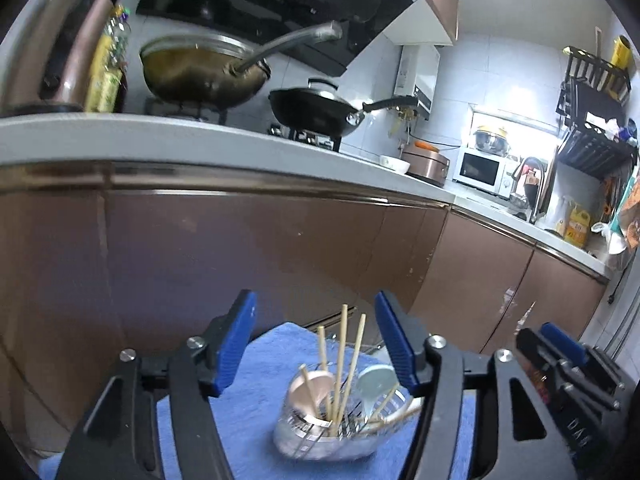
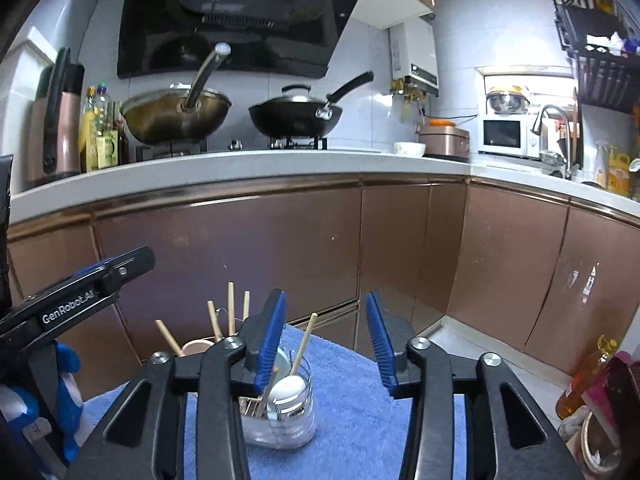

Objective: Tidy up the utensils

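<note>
A clear utensil holder (image 1: 324,436) stands on a blue towel (image 1: 260,364). It holds several wooden chopsticks (image 1: 340,364), a pink spoon (image 1: 314,390) and a pale blue spoon (image 1: 374,380). My left gripper (image 1: 316,336) is open and empty, above and just behind the holder. My right gripper (image 2: 326,338) is open and empty, with the holder (image 2: 284,416) below its left finger. The chopsticks (image 2: 231,312) and a white spoon (image 2: 285,390) show there. The left gripper's side shows at the left of the right wrist view (image 2: 80,296).
Brown cabinet doors (image 2: 280,240) stand right behind the towel, under a white counter (image 2: 240,164). Two woks (image 2: 176,116) sit on the stove. An oil bottle (image 2: 588,376) and other items stand on the floor at right. The right gripper's body shows at right in the left wrist view (image 1: 568,364).
</note>
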{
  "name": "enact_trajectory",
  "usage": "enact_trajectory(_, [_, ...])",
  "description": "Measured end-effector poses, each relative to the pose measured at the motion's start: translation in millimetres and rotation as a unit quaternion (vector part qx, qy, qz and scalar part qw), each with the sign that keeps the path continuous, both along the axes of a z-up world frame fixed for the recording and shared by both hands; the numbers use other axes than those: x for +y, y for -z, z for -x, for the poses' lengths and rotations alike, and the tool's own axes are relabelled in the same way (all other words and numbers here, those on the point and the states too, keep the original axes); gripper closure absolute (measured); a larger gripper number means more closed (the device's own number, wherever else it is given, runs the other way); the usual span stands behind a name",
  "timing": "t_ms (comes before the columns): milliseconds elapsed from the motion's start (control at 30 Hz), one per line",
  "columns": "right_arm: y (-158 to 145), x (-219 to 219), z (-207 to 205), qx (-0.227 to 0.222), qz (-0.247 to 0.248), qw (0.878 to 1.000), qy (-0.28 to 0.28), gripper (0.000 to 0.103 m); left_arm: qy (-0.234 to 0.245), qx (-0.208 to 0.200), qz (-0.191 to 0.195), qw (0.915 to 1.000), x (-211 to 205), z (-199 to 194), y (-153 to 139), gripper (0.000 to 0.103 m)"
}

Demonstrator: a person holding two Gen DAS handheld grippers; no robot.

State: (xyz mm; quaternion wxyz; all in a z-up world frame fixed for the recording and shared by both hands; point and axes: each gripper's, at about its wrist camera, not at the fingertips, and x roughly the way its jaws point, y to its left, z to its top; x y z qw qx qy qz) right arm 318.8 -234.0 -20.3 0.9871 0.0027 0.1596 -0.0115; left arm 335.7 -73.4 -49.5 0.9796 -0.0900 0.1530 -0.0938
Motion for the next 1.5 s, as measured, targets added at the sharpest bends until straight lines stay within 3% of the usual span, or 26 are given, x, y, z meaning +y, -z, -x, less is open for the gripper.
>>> enact_trajectory(133, [-12,-1,33,-0.004,-0.003,1.0,0.006,0.047,-0.018,-0.009,-0.034,0.9992,9,38,-13,0.031])
enact_trajectory(333, [-24,-1,84,-0.003,-0.009,1.0,0.021,0.031,-0.039,-0.014,-0.075,0.9963,18,90,-24,0.025])
enact_trajectory(700, [-39,0,153,-0.018,0.003,0.998,0.06,0.002,-0.066,-0.033,-0.101,0.9922,31,155,-32,0.017])
enact_trajectory(1033, [-29,-13,188,-0.025,0.015,0.993,0.114,0.0,-0.067,-0.055,-0.112,0.99,38,190,-32,0.012])
enact_trajectory(1500, [-26,-12,211,-0.032,0.021,0.991,0.132,0.0,-0.063,-0.059,-0.104,0.9908,44,205,-29,0.012])
